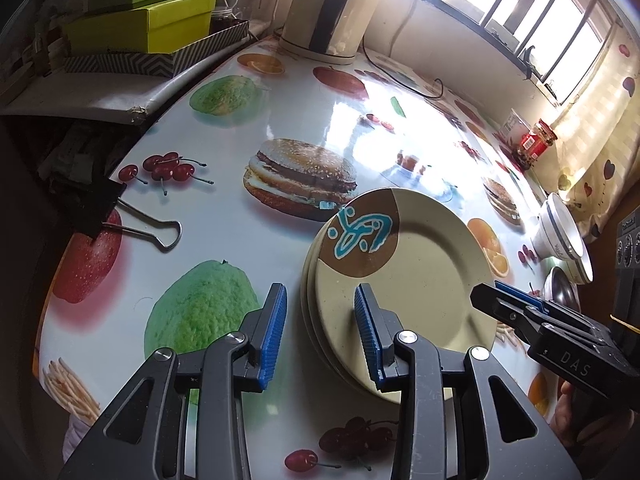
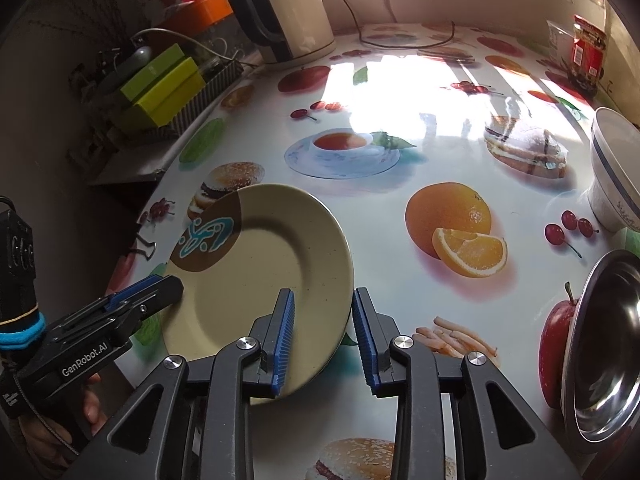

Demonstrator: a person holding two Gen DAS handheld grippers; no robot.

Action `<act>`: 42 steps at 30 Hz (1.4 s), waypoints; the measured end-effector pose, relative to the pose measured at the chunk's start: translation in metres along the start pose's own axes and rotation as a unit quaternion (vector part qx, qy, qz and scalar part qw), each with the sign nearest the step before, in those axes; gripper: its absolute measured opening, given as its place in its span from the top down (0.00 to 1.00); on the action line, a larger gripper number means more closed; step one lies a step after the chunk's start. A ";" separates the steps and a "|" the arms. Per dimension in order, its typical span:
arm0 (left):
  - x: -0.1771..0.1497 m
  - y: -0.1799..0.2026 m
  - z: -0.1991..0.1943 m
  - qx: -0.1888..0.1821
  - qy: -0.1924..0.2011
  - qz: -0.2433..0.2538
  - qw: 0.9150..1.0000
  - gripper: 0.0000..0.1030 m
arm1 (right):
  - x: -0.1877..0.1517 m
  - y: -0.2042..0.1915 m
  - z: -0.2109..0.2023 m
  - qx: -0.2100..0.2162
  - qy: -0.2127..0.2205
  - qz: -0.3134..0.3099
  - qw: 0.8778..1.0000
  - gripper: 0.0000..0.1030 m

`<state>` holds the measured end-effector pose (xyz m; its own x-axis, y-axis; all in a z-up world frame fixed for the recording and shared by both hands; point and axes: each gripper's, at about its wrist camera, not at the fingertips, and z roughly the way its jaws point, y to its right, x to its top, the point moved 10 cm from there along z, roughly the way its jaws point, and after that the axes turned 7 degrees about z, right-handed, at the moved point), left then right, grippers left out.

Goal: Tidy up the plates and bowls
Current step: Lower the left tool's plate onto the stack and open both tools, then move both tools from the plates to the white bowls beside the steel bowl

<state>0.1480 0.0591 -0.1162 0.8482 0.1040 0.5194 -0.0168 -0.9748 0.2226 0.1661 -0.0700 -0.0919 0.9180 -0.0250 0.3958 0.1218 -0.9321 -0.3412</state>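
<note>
Plate stack seen set on counter, its rims between fingers of both hand-held grippers. Left hand-held gripper and right hand-held gripper parted, pads apparently clear of rims. Plates judged gathered. Ceramic bowls and steel bowl, right of right hand-held gripper, left unstacked.

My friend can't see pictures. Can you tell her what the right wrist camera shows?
A stack of beige plates sits on a table printed with food pictures, its right rim between the open right tongs. The left tongs reach over its left side. A steel bowl and a white bowl sit at right.
</note>
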 end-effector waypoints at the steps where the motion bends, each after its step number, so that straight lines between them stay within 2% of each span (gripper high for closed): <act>1: 0.000 0.000 0.000 0.003 -0.001 -0.001 1.000 0.65 | 0.000 -0.001 0.000 -0.001 0.000 -0.001 1.000 0.70; 14: 0.006 0.000 -0.007 0.021 0.014 0.015 1.000 0.64 | 0.001 -0.003 0.001 -0.007 0.004 -0.011 1.000 0.67; 19: 0.009 0.003 -0.010 0.034 0.021 0.029 0.999 0.64 | 0.004 -0.003 -0.004 -0.016 0.015 -0.020 1.000 0.57; 24: 0.015 0.010 -0.018 0.050 0.040 0.054 0.996 0.64 | 0.007 0.000 -0.010 -0.028 0.029 -0.025 0.999 0.51; 31: 0.027 0.028 -0.027 0.046 0.055 0.080 0.994 0.64 | 0.015 0.006 -0.025 -0.033 0.052 -0.020 0.998 0.42; 42: 0.043 0.077 -0.035 0.027 0.076 0.129 0.988 0.64 | 0.026 0.033 -0.064 -0.056 0.094 -0.003 0.994 0.39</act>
<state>0.1651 -0.0049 -0.0478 0.7292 -0.1256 0.6727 -0.1907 -0.9814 0.0234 0.1697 -0.1244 -0.0380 0.8296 -0.0770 0.5531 0.0739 -0.9666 -0.2455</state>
